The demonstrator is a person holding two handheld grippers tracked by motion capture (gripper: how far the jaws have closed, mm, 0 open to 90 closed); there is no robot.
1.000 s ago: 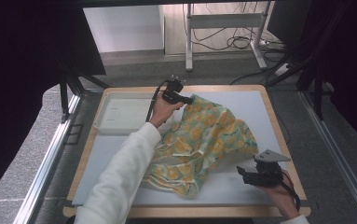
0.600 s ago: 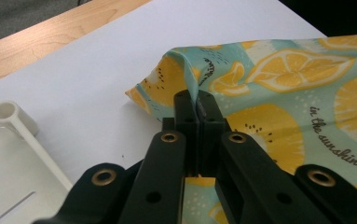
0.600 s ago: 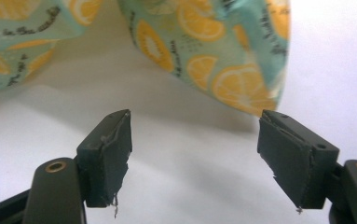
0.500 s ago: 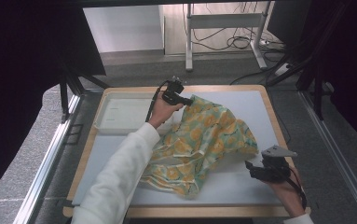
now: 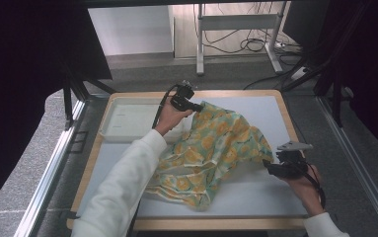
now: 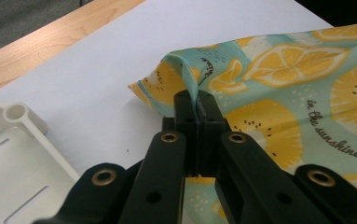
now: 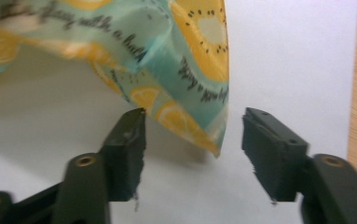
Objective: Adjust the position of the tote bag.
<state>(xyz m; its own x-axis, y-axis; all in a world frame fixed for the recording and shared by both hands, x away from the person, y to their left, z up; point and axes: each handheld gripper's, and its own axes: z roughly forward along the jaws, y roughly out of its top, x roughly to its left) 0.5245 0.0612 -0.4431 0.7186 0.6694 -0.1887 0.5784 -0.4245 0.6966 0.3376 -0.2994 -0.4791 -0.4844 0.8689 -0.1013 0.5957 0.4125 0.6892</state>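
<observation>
A teal cloth (image 5: 216,148) printed with yellow lemon slices lies crumpled on the white table top. At the cloth's far corner, my left gripper (image 5: 199,106) is shut on a fold of it. In the left gripper view the jaws (image 6: 197,105) pinch the hem of the cloth (image 6: 283,93). My right gripper (image 5: 267,167) is at the cloth's right edge. Its jaws have just been closing and still stand apart. In the right gripper view a hanging corner of the cloth (image 7: 167,56) sits between the jaws of the right gripper (image 7: 195,119), with no pad pressing on it.
A shallow white tray (image 5: 127,118) lies at the far left of the table, beside my left hand, and its corner (image 6: 13,158) is close to the left jaws. A wooden rim (image 5: 290,128) frames the table. Bare white surface (image 5: 255,192) lies near the front right.
My right gripper has moved right and a little farther away along the cloth's edge, and its jaws have narrowed around the cloth's corner. My left gripper has stayed put.
</observation>
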